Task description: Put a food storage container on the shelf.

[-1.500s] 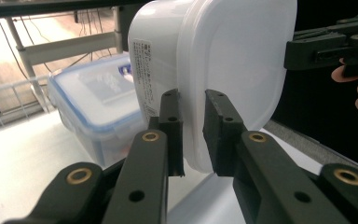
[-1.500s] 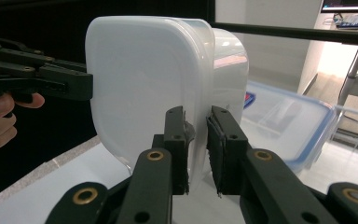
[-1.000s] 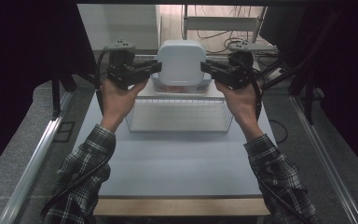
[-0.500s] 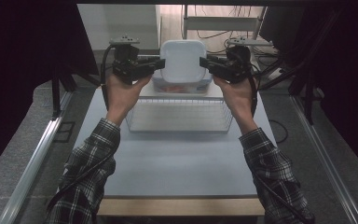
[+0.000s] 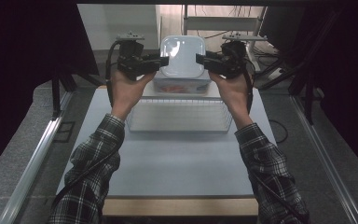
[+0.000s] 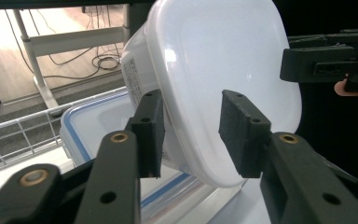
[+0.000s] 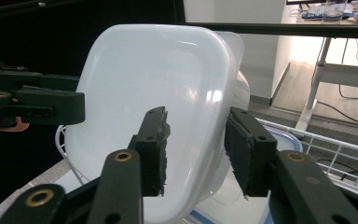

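A white square lidded container (image 5: 182, 56) sits on a clear box with a blue-rimmed lid (image 5: 182, 87) at the table's far edge. My left gripper (image 5: 163, 60) is at the container's left side and my right gripper (image 5: 200, 59) at its right side. In the left gripper view the container's rim (image 6: 214, 84) passes between my spread pads (image 6: 150, 133), and a gap shows. The right gripper view has the rim (image 7: 200, 140) between its pads (image 7: 249, 149) in the same way. Both pairs of jaws have just been opening, and neither presses on the rim.
A white wire basket (image 5: 179, 115) stands on the grey table (image 5: 177, 163) just in front of the stacked boxes. A metal table frame (image 6: 74, 39) and cables lie on the floor beyond. Dark curtains hang at both sides.
Both hands have carried the white container a little farther from the person, onto the blue-rimmed box. Both pairs of jaws have spread apart from its sides.
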Tool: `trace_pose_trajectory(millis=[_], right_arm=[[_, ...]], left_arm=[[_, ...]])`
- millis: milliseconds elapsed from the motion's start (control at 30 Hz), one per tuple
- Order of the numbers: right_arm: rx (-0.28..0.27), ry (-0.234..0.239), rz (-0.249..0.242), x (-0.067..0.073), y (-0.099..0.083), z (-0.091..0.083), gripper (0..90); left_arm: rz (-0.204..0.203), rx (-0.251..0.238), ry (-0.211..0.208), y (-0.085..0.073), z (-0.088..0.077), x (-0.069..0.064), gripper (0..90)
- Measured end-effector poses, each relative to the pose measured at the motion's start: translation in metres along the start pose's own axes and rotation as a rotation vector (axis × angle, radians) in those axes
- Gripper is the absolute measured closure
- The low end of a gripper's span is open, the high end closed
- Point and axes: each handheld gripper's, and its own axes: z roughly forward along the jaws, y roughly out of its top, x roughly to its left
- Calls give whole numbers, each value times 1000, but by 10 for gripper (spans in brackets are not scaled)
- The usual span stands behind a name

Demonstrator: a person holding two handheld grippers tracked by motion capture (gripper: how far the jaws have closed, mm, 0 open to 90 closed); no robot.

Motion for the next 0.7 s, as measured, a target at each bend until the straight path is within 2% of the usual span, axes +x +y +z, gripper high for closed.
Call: trace_pose_trajectory(millis=[200, 267, 400, 633, 700], right_arm=[[12, 5, 22, -3, 1, 5, 545], [31, 17, 33, -5, 1, 8, 525], [27, 23, 55, -7, 0, 11, 518], [40, 21, 72, -9, 1, 13, 483], [38, 1, 69, -9, 2, 14, 470]], left_arm=[[-8, 6, 1, 1, 5, 1, 550], [-19, 14, -4, 1, 6, 3, 531], [-36, 19, -18, 2, 8, 6, 516], [-30, 28, 18, 7, 11, 7, 471], [-37, 25, 22, 7, 12, 6, 471]])
